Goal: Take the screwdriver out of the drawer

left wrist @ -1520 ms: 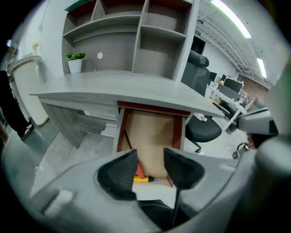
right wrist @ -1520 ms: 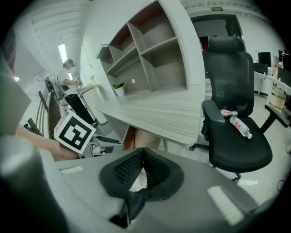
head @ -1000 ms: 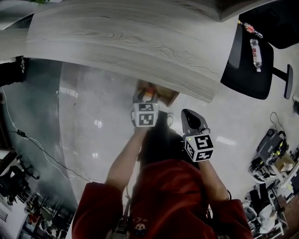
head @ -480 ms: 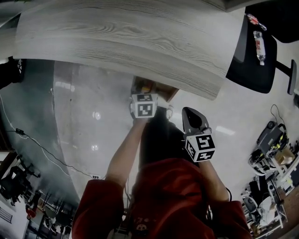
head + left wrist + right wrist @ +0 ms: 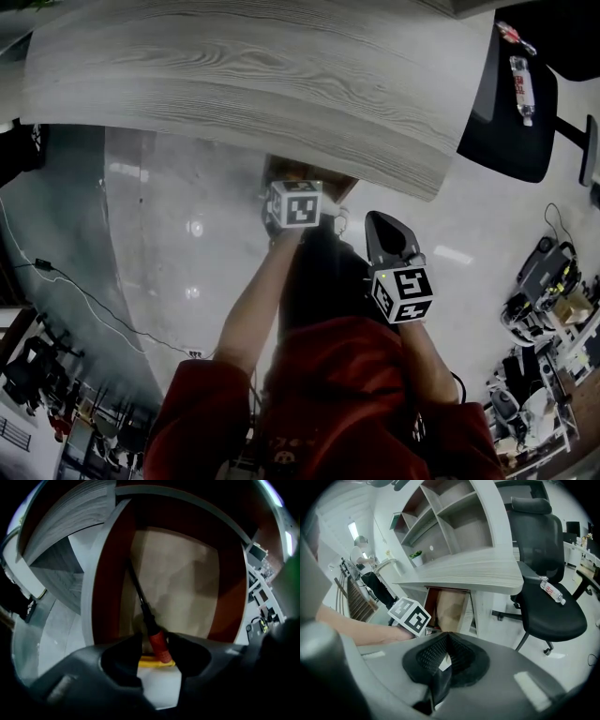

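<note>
The screwdriver [image 5: 158, 641] has a red handle and a thin black shaft that slants up over the drawer's tan floor. In the left gripper view my left gripper [image 5: 154, 640] is shut on that red handle, just above the near edge of the open drawer [image 5: 104, 602], which has red-brown walls. From the head view the left gripper [image 5: 300, 202] hangs over the drawer [image 5: 325, 181] under the desk edge, with its jaws hidden beneath the marker cube. My right gripper [image 5: 387, 236] is held back to the right, shut and with nothing in it [image 5: 447, 641].
The grey wood-grain desk top [image 5: 262, 75] overhangs the drawer. A black office chair [image 5: 546, 606] with a plastic bottle [image 5: 553, 592] on its seat stands to the right. Open shelves [image 5: 450, 517] rise behind the desk. Cables and equipment lie on the floor at the far right [image 5: 548, 300].
The left gripper's marker cube has shifted slightly up and to the right in the head view. The right gripper has hardly moved.
</note>
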Action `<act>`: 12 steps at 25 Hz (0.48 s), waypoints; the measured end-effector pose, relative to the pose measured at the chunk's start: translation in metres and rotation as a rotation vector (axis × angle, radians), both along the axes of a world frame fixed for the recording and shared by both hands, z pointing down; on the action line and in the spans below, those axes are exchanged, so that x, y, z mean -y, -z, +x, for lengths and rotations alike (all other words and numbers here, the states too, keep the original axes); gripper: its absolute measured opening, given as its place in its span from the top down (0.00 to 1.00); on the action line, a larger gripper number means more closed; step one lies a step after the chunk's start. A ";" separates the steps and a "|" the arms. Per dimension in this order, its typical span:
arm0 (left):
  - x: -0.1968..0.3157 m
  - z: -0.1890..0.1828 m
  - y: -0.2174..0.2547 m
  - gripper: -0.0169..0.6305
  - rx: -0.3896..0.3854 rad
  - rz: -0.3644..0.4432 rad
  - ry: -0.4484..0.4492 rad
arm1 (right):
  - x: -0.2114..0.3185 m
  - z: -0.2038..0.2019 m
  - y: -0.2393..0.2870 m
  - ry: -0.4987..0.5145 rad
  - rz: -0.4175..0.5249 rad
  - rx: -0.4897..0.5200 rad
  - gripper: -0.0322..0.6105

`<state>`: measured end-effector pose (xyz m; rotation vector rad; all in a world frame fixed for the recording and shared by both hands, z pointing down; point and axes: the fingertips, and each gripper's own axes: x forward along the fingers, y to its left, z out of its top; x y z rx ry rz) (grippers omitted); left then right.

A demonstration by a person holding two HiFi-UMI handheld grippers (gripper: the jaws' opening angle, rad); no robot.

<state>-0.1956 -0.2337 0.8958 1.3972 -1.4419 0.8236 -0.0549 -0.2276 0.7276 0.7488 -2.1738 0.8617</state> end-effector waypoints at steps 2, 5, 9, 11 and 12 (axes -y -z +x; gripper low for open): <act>0.001 0.000 0.000 0.70 0.001 0.001 -0.003 | 0.001 0.000 0.000 -0.004 0.000 -0.001 0.95; 0.001 0.001 0.000 0.71 -0.005 -0.008 -0.001 | 0.003 -0.001 0.002 -0.009 0.002 0.000 0.95; -0.001 0.001 0.001 0.71 -0.006 -0.021 0.001 | 0.003 0.001 0.003 -0.016 0.004 -0.001 0.95; 0.001 -0.004 0.007 0.74 0.014 -0.020 -0.002 | 0.002 0.001 0.003 -0.018 0.006 0.000 0.95; 0.002 -0.006 0.009 0.74 0.022 -0.017 -0.003 | 0.002 0.001 0.003 -0.019 0.006 0.002 0.95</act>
